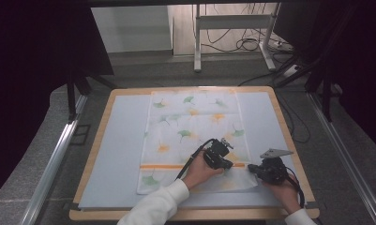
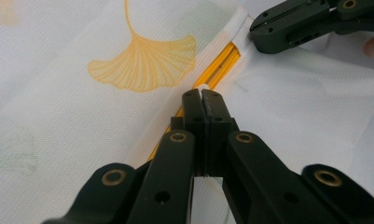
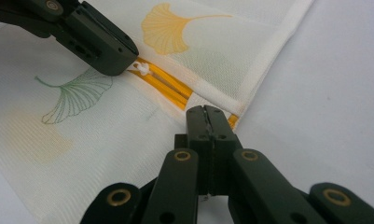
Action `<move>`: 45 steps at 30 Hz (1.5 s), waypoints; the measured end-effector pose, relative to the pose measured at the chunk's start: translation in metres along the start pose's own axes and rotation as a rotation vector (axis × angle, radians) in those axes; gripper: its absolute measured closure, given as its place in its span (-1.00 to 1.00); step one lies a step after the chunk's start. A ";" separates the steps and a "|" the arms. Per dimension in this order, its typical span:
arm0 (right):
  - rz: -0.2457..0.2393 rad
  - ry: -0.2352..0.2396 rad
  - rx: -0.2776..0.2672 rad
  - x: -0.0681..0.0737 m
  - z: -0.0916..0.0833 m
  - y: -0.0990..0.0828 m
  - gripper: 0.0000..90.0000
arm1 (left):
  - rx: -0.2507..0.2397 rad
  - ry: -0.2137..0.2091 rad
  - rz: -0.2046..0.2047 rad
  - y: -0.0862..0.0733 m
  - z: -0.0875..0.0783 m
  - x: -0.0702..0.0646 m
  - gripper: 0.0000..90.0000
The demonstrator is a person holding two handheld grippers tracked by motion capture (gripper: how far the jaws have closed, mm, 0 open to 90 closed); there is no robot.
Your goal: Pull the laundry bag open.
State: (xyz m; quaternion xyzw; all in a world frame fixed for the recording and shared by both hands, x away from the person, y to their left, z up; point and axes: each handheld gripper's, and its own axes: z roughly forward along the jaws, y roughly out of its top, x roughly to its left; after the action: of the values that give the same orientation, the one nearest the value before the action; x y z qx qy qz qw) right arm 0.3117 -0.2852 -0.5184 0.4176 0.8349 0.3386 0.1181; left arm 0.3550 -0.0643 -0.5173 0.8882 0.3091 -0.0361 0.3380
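A white cloth cover (image 1: 190, 126) printed with orange and green ginkgo leaves lies flat on the table, with an orange zipper (image 1: 171, 166) running across near its front edge. My left gripper (image 1: 229, 165) is shut on the small white zipper pull (image 3: 142, 70), toward the zipper's right end. In the left gripper view its jaws (image 2: 203, 93) meet over the orange zipper (image 2: 222, 65). My right gripper (image 1: 250, 168) is shut on the cover's right edge, beside the zipper's end (image 3: 231, 121). In the right gripper view its jaws (image 3: 204, 110) pinch the white fabric there.
A pale blue mat (image 1: 120, 140) covers the wooden tabletop (image 1: 96, 140). Metal rails (image 1: 54, 159) run along both sides of the table. A frame's legs (image 1: 197, 42) and loose cables (image 1: 246, 44) stand on the floor beyond the far edge.
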 end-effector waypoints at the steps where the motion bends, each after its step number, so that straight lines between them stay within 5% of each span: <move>1: 0.000 0.000 0.000 0.000 0.000 0.000 0.99 | 0.000 0.000 0.000 0.000 0.000 0.000 1.00; 45: -0.013 -0.003 0.001 0.000 0.000 0.000 0.99 | -0.013 0.012 -0.033 -0.022 -0.019 0.016 1.00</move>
State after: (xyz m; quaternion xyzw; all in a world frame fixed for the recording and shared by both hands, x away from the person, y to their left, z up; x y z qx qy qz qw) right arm 0.3115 -0.2849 -0.5183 0.4127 0.8375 0.3370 0.1213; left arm 0.3527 -0.0319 -0.5197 0.8809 0.3259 -0.0346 0.3413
